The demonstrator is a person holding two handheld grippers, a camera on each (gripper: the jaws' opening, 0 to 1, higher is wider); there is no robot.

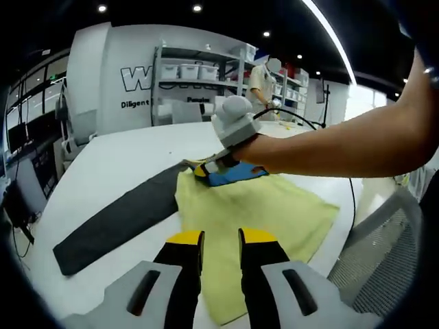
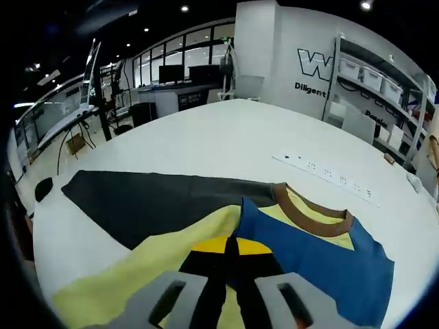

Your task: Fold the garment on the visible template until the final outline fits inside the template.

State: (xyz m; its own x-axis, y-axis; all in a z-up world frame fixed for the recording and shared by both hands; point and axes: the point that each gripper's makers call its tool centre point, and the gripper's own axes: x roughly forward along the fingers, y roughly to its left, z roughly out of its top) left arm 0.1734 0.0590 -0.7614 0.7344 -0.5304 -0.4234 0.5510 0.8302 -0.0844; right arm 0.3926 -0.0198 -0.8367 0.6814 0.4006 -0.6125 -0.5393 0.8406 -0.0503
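Note:
A yellow garment (image 1: pixel 254 212) with a blue shoulder panel (image 2: pixel 322 260) and a brown collar (image 2: pixel 312 209) lies flat on the white table (image 1: pixel 123 157). It partly covers a dark grey template (image 1: pixel 113 223), which also runs left under the shirt in the right gripper view (image 2: pixel 151 199). My right gripper (image 2: pixel 230 248) is shut on the garment where yellow meets blue. In the left gripper view it (image 1: pixel 209 169) sits at the shirt's far edge, held on a bare arm. My left gripper (image 1: pixel 221 240) hovers over the near part of the yellow cloth, jaws slightly apart and holding nothing.
A white power strip (image 2: pixel 328 177) lies on the table beyond the collar. A mesh chair (image 1: pixel 384 260) stands at the table's near right edge, with a black cable (image 1: pixel 352 199) hanging there. Shelves with bins (image 1: pixel 195 72) and a person (image 1: pixel 260 82) are far behind.

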